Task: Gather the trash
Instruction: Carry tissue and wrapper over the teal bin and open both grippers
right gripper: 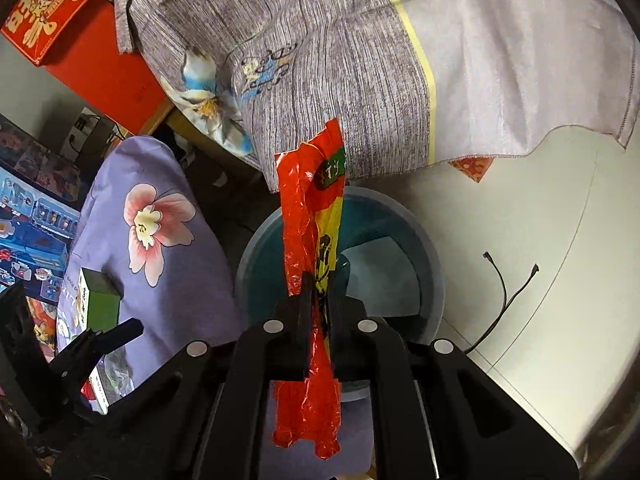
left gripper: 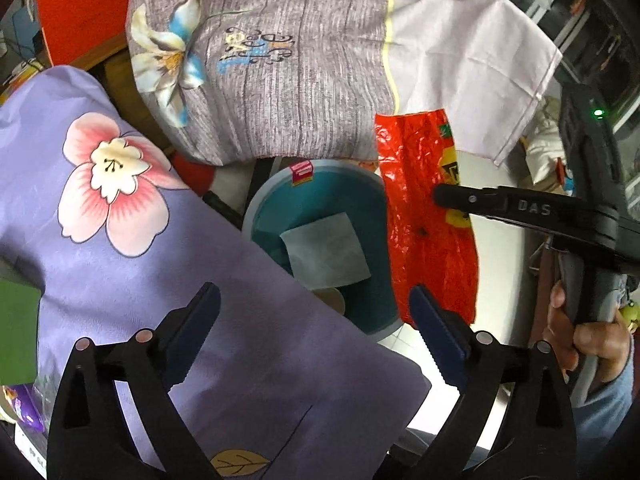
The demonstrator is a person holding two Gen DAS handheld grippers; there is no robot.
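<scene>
A purple flowered cushion fills the left side, a small green box resting on it. Above hangs a grey striped cloth with a pale flower print, a red gift box sits top left, and two thin black cables trail across the white floor.

A pale floor lies right of the grey floral bedcover; a red cabinet stands left of it, a purple floral cushion below-left.
</scene>
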